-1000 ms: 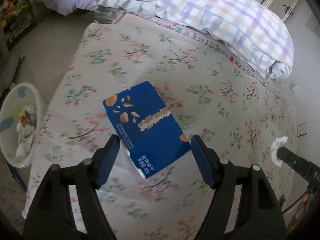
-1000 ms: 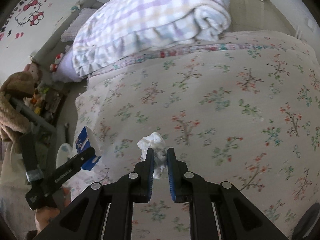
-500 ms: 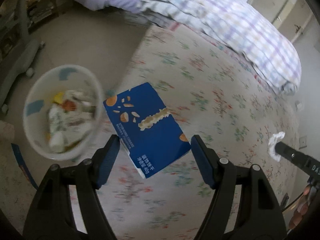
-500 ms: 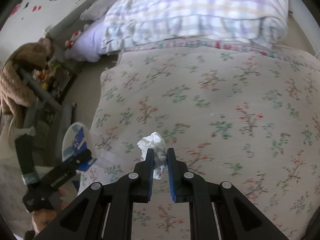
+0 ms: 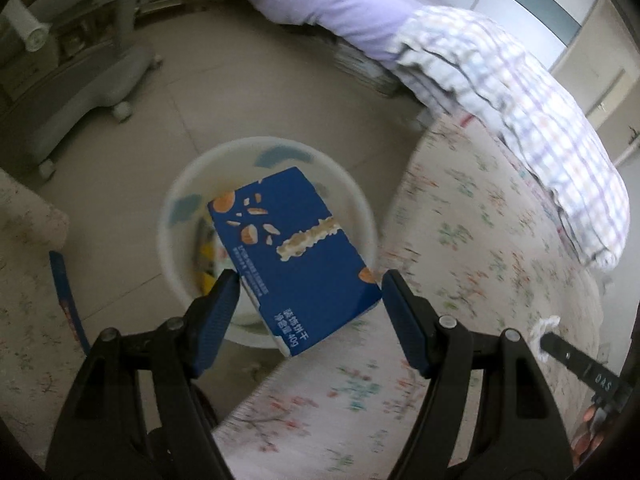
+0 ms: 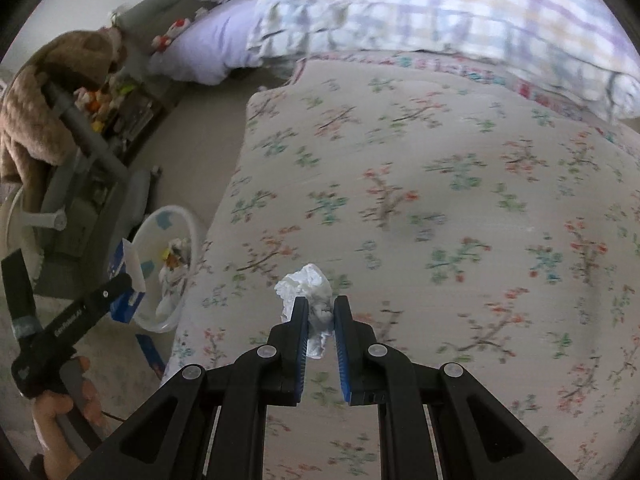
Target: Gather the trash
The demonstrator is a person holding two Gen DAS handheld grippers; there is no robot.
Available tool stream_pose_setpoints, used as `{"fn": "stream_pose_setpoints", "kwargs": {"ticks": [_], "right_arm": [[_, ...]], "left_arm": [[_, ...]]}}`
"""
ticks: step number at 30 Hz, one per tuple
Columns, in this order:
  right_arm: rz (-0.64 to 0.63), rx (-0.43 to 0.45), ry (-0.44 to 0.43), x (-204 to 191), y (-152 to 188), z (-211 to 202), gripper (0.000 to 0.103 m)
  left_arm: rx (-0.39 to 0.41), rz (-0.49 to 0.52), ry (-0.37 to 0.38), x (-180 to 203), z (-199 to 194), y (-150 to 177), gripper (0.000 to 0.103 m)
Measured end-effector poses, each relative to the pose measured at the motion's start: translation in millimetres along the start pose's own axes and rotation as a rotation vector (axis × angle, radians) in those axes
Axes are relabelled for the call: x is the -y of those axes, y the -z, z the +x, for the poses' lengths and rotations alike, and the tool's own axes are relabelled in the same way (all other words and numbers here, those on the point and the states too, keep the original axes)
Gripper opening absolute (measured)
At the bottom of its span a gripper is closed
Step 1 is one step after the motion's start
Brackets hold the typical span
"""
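My left gripper is shut on a flat blue snack box and holds it in the air right above a white trash bin that stands on the floor beside the bed. The bin holds several scraps of trash. My right gripper is shut on a crumpled white tissue above the floral bed cover. The left gripper and the box show at the left of the right wrist view. The tissue shows at the right edge of the left wrist view.
The bed with a floral cover fills the right side, with a checked duvet and a purple pillow at its head. A grey wheeled chair base and shelves with toys stand on the tiled floor beyond the bin.
My left gripper has carried the blue box leftward off the bed to above the bin. My right gripper has moved left with the tissue, toward the bed's edge.
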State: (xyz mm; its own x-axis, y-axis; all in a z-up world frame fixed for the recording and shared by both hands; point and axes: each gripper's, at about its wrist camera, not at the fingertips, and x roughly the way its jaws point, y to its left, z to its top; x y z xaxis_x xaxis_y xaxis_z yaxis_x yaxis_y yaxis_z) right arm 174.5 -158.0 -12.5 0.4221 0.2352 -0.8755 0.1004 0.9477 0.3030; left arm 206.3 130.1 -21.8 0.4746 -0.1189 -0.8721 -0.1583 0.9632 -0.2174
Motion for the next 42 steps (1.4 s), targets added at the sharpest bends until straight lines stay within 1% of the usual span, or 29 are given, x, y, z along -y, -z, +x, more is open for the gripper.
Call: {"fn": "stream_pose_setpoints", "kwargs": {"ticks": [6, 8, 10, 13, 17, 23, 27, 29, 31, 33, 34, 35, 37, 42], "right_arm": [[-0.024, -0.02, -0.04, -30.3, 2.0, 19.3, 0.014], [-0.032, -0.018, -0.059, -38.8, 1.2, 23.8, 0.014], [-0.04, -0.017, -0.076, -47.9, 0.3, 29.6, 0.014], [-0.048, -0.023, -0.095, -61.3, -1.0, 39.3, 0.014], [-0.067, -0.037, -0.128, -83.7, 0.0, 59.5, 0.014], [-0.085, -0.053, -0.219, -120.0, 0.2, 89.2, 0.014], [-0.087, -0.044, -0.27, -139.4, 1.1, 105.3, 0.014], [-0.093, -0.034, -0.287, -145.4, 2.1, 112.3, 0.017], [-0.098, 0.0, -0.305, -148.7, 1.9, 113.0, 0.018], [-0.082, 0.009, -0.318, -149.6, 0.1, 113.2, 0.032], [-0.073, 0.009, -0.322, -149.1, -0.5, 112.4, 0.056], [-0.065, 0.028, -0.326, -147.3, -0.4, 108.1, 0.074], [-0.063, 0.069, -0.314, -143.2, -0.8, 96.8, 0.075], [-0.049, 0.092, -0.291, -129.5, 0.8, 70.7, 0.075]], "left_arm": [[0.022, -0.055, -0.003, -23.9, 9.7, -6.4, 0.074], [0.034, -0.062, -0.014, -31.4, 12.5, -9.2, 0.079], [0.037, -0.065, -0.031, -34.7, 13.3, -9.7, 0.092], [0.024, -0.056, -0.039, -38.5, 13.4, -9.8, 0.097], [0.009, -0.045, -0.046, -45.8, 10.3, -7.3, 0.099], [-0.004, -0.008, -0.109, -65.5, 4.6, -2.7, 0.099], [0.003, -0.009, -0.13, -77.4, -0.1, -3.6, 0.1], [0.008, 0.001, -0.139, -80.9, -1.4, -3.6, 0.1], [0.011, 0.017, -0.151, -81.2, -1.3, -3.2, 0.1], [0.011, 0.035, -0.16, -82.1, -1.6, -2.4, 0.1], [0.007, 0.044, -0.161, -82.0, -1.6, -1.7, 0.101], [0.004, 0.049, -0.161, -81.9, -1.9, -0.9, 0.101], [-0.002, 0.064, -0.156, -79.9, -3.0, 1.3, 0.101], [-0.006, 0.109, -0.127, -68.0, -14.0, 10.5, 0.102]]}}
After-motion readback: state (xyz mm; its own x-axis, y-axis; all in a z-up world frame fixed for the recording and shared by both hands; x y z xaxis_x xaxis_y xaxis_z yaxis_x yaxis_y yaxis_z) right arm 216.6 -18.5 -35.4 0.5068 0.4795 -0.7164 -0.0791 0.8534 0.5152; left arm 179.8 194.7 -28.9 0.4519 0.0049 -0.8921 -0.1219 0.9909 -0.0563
